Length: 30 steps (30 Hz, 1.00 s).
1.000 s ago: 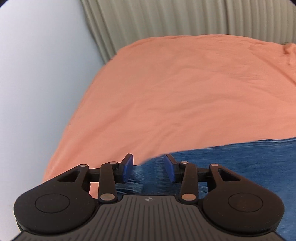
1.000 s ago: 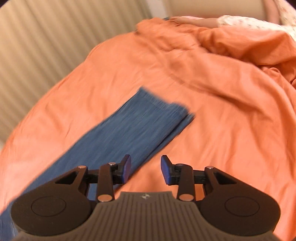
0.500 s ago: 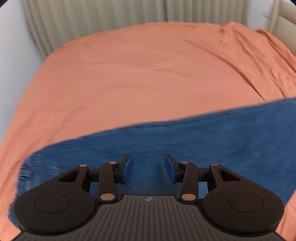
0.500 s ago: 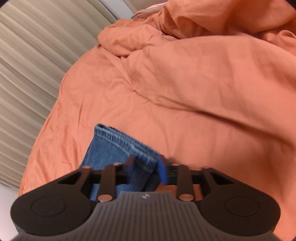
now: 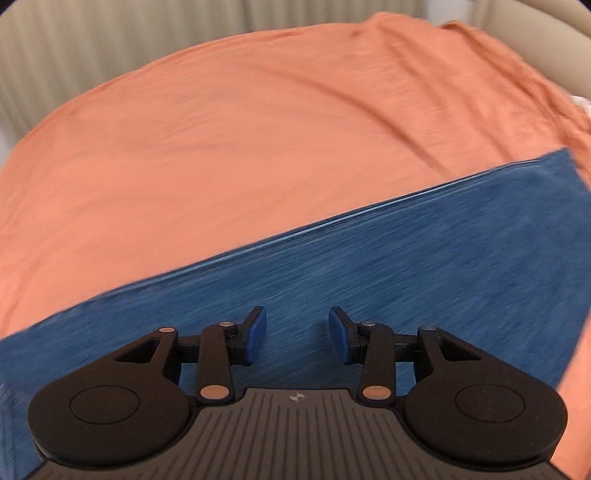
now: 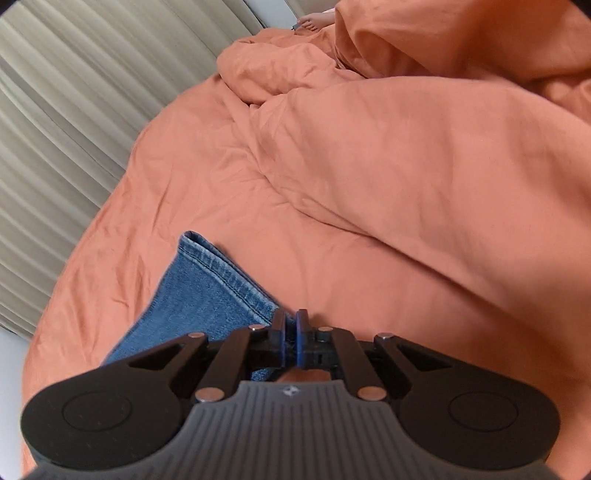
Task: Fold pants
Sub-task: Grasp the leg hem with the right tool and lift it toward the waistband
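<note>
The blue denim pants [image 5: 369, 266] lie flat as a long band across the orange bedcover [image 5: 258, 129]. My left gripper [image 5: 297, 332] hovers over the middle of the band, open, with nothing between its fingers. In the right wrist view one stitched hem end of the pants [image 6: 199, 288] lies on the bedcover [image 6: 369, 229]. My right gripper [image 6: 291, 325] is at the near corner of that hem. Its jaws stand almost together with the denim corner pinched between them, and they are opening slightly.
A bunched orange duvet [image 6: 443, 55] rises at the back right, with part of a person's limb [image 6: 314, 20] beside it at the top. Beige pleated curtains [image 6: 55, 110] run along the bed's far edge [image 5: 110, 44].
My left gripper swept from one end of the pants to over their middle. My right gripper dropped to the hem corner and its jaws closed on it.
</note>
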### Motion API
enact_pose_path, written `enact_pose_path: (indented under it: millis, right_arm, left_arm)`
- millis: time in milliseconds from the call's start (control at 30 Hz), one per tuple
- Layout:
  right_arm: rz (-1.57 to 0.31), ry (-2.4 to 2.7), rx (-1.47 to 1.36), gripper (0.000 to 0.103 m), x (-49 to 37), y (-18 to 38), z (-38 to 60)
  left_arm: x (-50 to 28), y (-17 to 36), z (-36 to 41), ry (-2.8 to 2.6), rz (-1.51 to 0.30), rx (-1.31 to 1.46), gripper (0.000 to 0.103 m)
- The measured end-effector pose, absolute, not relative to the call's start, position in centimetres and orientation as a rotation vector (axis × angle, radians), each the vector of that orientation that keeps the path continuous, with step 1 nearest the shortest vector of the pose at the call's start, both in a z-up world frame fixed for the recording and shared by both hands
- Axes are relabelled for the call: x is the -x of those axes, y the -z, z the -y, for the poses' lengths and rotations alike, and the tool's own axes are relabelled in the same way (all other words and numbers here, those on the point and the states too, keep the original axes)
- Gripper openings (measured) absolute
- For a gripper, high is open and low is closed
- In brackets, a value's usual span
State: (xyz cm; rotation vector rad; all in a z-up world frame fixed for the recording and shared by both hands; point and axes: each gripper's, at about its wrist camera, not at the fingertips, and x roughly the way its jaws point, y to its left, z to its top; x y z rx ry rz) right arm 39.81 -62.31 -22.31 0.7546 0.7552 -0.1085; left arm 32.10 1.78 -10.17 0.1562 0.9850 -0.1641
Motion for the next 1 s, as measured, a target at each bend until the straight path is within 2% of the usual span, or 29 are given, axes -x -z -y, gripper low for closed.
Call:
enact_pose_path:
  millis: [33,67,100,133,367,533,600,700,833,1000]
  right_arm:
    - [-0.746,0.088,-0.781,0.010,-39.7,22.2,62.5]
    - [-0.744,0.079,-0.787,0.018,-39.5,22.1,62.7]
    - [-0.743,0.072,-0.786,0.032,-39.2,21.9,62.7]
    - [-0.741,0.057,-0.789,0.037,-38.4,21.6,62.8]
    - [-0.775,-0.024,-0.942,0.041,-37.1,23.8,62.5]
    - [-0.749,-0.015,-1.098,0.036,-37.9,26.4,62.8]
    - [-0.741,-0.010,-1.133,0.028,-38.4,27.0,62.9]
    - [-0.731,-0.012,-1.135,0.019,-39.0,27.4,63.0]
    - [-0.707,-0.022,-1.159,0.014,-39.4,27.7,63.3]
    - [-0.688,-0.019,-1.034,0.006,-39.2,25.8,62.6]
  left_arm:
    - [-32.4,10.3,-1.1,0.197,-0.990,-0.152,0.047]
    - [-32.7,10.5,-0.3,0.226,-0.995,-0.155,0.047]
    - [-32.9,10.7,0.7,0.251,-0.995,-0.165,0.047]
    - [-33.2,11.0,1.6,0.276,-0.994,-0.175,0.047]
    - [-36.3,13.2,8.5,0.390,-0.980,-0.216,0.047]
    - [-39.2,14.5,11.6,0.398,-0.956,-0.213,0.047]
    - [-40.4,15.1,12.0,0.387,-0.948,-0.188,0.047]
    - [-41.9,15.7,12.5,0.381,-0.953,-0.163,0.047]
    - [-43.0,16.0,12.8,0.383,-0.935,-0.161,0.047]
    - [-44.4,16.8,13.3,0.374,-0.965,-0.123,0.047]
